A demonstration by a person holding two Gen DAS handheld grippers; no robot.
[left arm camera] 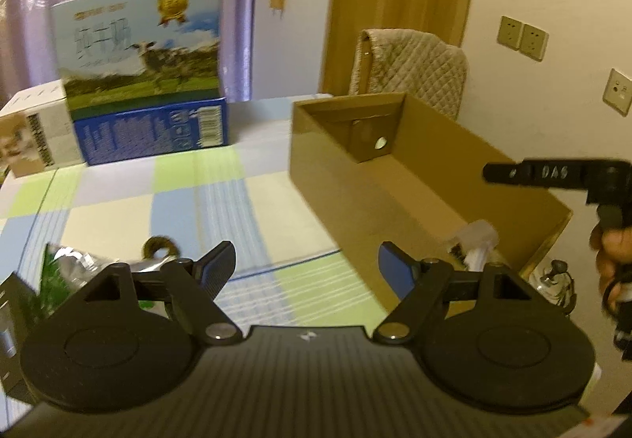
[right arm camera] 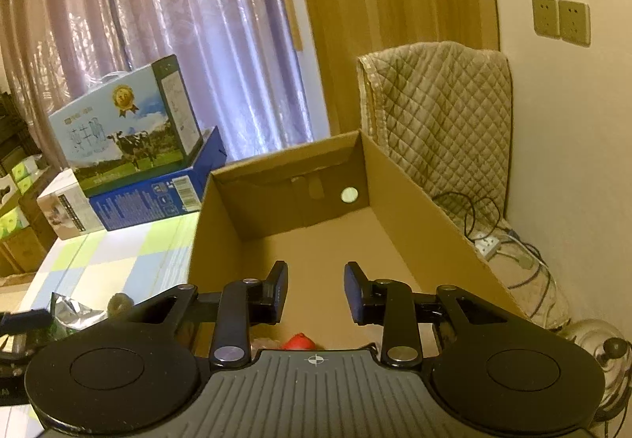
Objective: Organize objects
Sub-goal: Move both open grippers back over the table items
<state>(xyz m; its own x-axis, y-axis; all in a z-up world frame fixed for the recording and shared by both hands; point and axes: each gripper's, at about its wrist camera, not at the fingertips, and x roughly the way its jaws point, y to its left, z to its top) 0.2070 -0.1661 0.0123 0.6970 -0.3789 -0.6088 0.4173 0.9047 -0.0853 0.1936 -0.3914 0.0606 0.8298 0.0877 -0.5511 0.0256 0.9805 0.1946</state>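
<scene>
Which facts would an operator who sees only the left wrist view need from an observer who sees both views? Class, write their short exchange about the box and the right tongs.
Operator: I see the right tongs only from the side. Are they holding anything?
Observer: No. The right tongs are open and empty, above the cardboard box.
Operator: Is anything beneath them that I cannot see?
Observer: Yes. A red object lies on the box floor at the near end, partly hidden by the gripper body.
</scene>
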